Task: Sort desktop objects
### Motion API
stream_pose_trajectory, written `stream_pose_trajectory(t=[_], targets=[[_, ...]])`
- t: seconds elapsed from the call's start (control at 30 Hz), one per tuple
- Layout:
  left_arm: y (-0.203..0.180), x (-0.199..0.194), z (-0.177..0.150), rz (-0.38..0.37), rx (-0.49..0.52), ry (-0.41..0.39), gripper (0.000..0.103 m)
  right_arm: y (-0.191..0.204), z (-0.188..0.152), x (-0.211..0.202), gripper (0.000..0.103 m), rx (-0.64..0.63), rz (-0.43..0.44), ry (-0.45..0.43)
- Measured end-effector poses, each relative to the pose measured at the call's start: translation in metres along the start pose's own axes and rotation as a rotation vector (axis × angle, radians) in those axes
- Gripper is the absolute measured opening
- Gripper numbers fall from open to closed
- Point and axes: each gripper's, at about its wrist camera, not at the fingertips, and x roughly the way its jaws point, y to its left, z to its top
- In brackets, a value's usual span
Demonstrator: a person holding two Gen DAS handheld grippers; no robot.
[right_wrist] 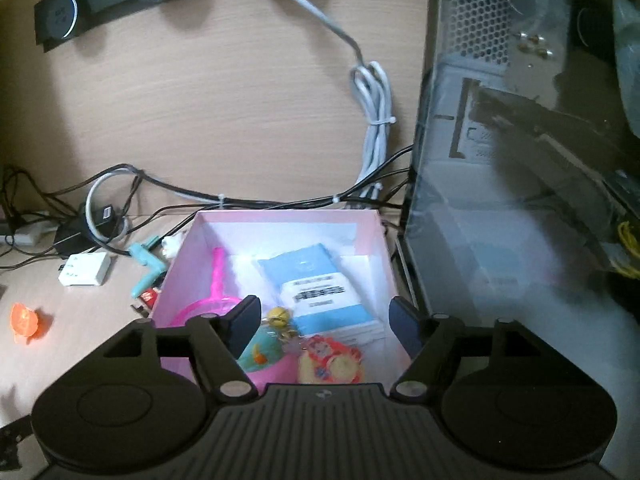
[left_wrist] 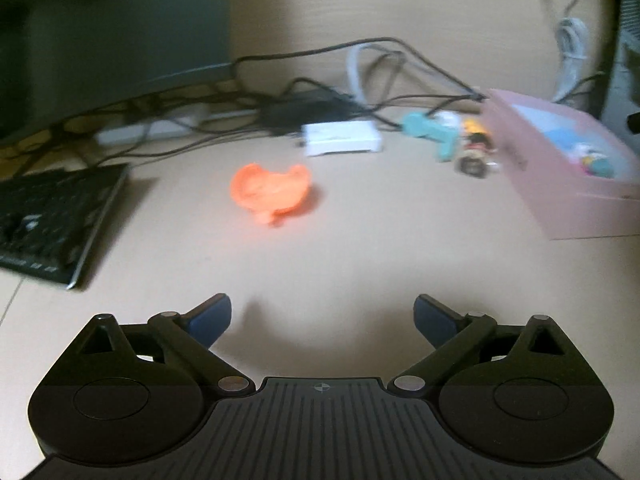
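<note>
Left tool (left_wrist: 322, 320) spread wide, empty, above bare surface (left_wrist: 360, 248); blurred orange toy (left_wrist: 270, 192) lies farther off. Right tool (right_wrist: 325, 322) released over pink box (right_wrist: 280, 216), its near toys partly hidden.

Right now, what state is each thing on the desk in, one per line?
left gripper: open, nothing between its fingers
right gripper: open, above the box, holding nothing
pink box: lidless, partly filled with toys
orange toy: loose on the desk, outside the box
teal toy: on the desk beside the box
</note>
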Motion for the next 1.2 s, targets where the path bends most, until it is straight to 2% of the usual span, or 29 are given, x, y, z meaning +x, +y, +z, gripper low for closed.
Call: stream_pose_trajectory(t=[0.13, 0.3, 0.33, 0.4, 0.47, 0.57, 0.7, 0.83, 0.9, 1.0, 1.03, 1.07, 1.1, 1.17, 1.2], targets=[[0.011, 0.002, -0.008, 0.015, -0.052, -0.002, 0.101, 0.041, 0.004, 0.005, 0.072, -0.104, 0.093, -0.006], [0.012, -0.005, -0.018, 0.012, -0.064, -0.025, 0.101, 0.104, 0.021, 0.038, 0.072, -0.299, 0.176, -0.007], [0.013, -0.006, -0.018, 0.006, -0.068, -0.028, 0.101, 0.112, 0.027, 0.047, 0.069, -0.317, 0.196, 0.007], [0.014, -0.005, -0.019, -0.001, -0.078, -0.032, 0.102, 0.127, 0.044, 0.068, 0.052, -0.312, 0.228, 0.055], [0.012, -0.004, -0.020, 0.004, -0.076, -0.034, 0.103, 0.138, 0.060, 0.090, 0.037, -0.296, 0.224, 0.087], [0.010, -0.003, -0.019, 0.012, -0.067, -0.031, 0.103, 0.146, 0.074, 0.116, 0.033, -0.267, 0.187, 0.107], [0.017, 0.003, -0.007, 0.001, -0.090, -0.010, 0.103, 0.151, 0.062, 0.105, 0.033, -0.292, 0.244, 0.087], [0.024, 0.025, 0.034, 0.004, -0.117, -0.019, 0.103, 0.159, 0.032, 0.078, 0.034, -0.416, 0.296, 0.053], [0.021, 0.039, 0.054, 0.042, -0.076, -0.028, 0.103, 0.162, 0.024, 0.076, 0.037, -0.434, 0.299, 0.055], [0.016, 0.061, 0.074, 0.085, -0.009, -0.028, 0.102, 0.164, 0.031, 0.087, 0.045, -0.365, 0.333, 0.100], [0.016, 0.066, 0.079, 0.086, -0.005, -0.021, 0.098, 0.167, 0.035, 0.092, 0.050, -0.335, 0.350, 0.111], [0.018, 0.071, 0.082, 0.080, -0.005, -0.013, 0.079, 0.171, 0.041, 0.098, 0.058, -0.304, 0.371, 0.122], [0.019, 0.075, 0.085, 0.072, -0.005, 0.003, 0.066, 0.174, 0.045, 0.103, 0.063, -0.283, 0.384, 0.131], [0.024, 0.077, 0.086, 0.057, -0.018, 0.020, 0.064, 0.188, 0.055, 0.119, 0.081, -0.238, 0.405, 0.151], [0.025, 0.074, 0.084, 0.047, -0.024, 0.019, 0.064, 0.196, 0.058, 0.127, 0.083, -0.223, 0.403, 0.165]])
